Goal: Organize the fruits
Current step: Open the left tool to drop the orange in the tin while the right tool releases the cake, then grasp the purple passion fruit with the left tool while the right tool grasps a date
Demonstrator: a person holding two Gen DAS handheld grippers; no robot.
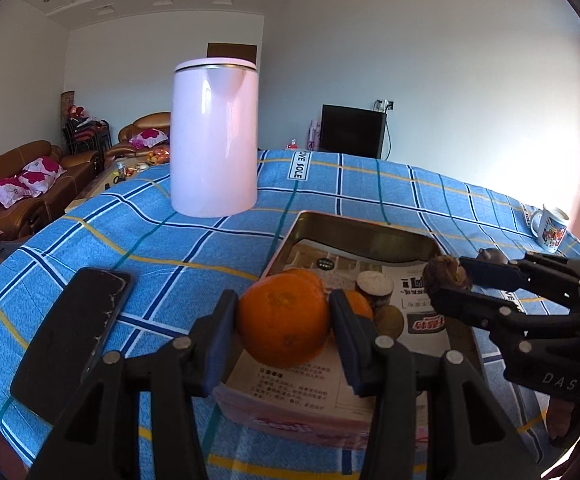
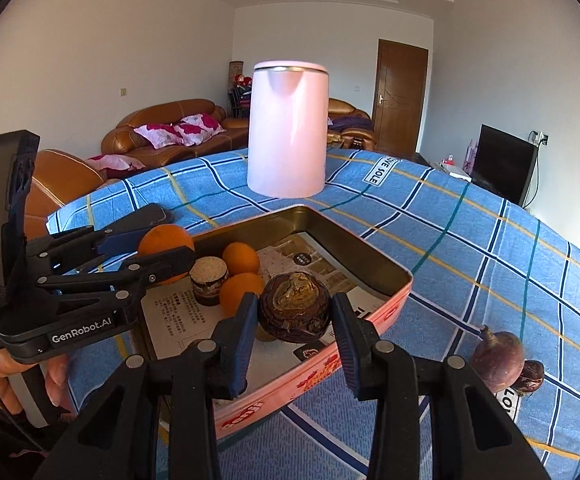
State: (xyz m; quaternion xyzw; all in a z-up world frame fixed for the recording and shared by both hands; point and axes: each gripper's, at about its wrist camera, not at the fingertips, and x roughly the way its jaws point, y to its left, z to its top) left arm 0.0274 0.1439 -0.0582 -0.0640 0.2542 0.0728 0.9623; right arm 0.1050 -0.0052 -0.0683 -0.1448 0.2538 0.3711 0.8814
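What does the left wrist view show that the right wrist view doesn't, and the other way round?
Only the left wrist view shows the mug at the table's far right. Only the right wrist view shows two dark purple fruits lying on the tablecloth outside the tin. Both show the pink kettle, the tin with oranges inside, the left gripper shut on an orange, and the right gripper shut on a brown fruit.

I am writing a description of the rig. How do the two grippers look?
Both grippers, left gripper and right gripper, are black plastic with silver rivets and blue pads on the fingers. White lettering reads "GenRobot.AI" on the left one and "DAS" on the right one. A black cable trails from the left gripper.
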